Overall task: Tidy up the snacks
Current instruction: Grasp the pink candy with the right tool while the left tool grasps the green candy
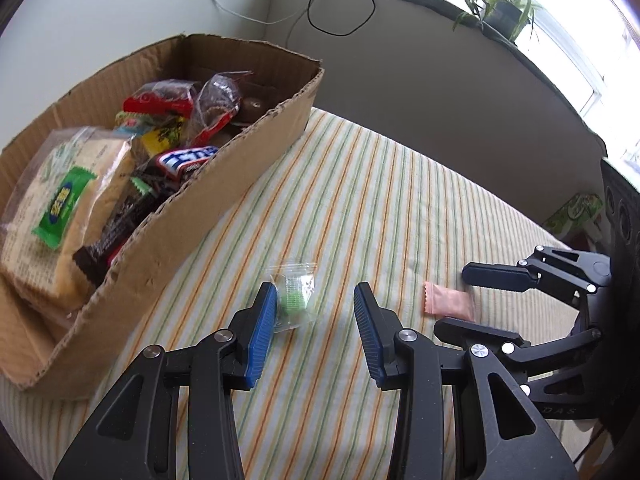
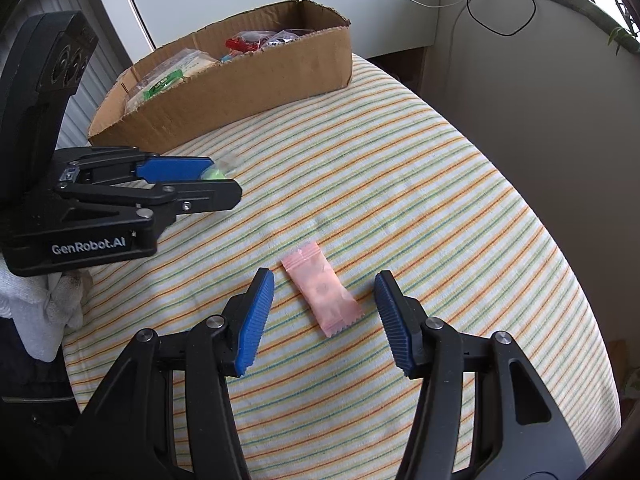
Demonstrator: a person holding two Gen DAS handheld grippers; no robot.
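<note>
Our right gripper [image 2: 324,316] hangs with jaws spread around the pink packet [image 2: 322,290] on the striped table [image 2: 440,200], not yet touching. Left gripper [image 1: 316,332], jaws spread, nears the green candy [image 1: 294,300]. We should lower squarely, pinch across each wrapper, then carry both to the cardboard box [image 1: 224,196].

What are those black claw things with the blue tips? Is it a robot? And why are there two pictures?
No robot here: a person holds two grabbing tools, one in each hand. Each tool carries a little camera looking along its fingers, so you get two pictures.

One picture looks from the left gripper, the other from the right gripper. Both are open and hold nothing.

On the striped tablecloth lie two loose sweets. A green candy in a clear wrapper lies by the left gripper's fingers. A pink packet lies between the right gripper's fingers, untouched. The cardboard box behind them is already full of snacks.
</note>
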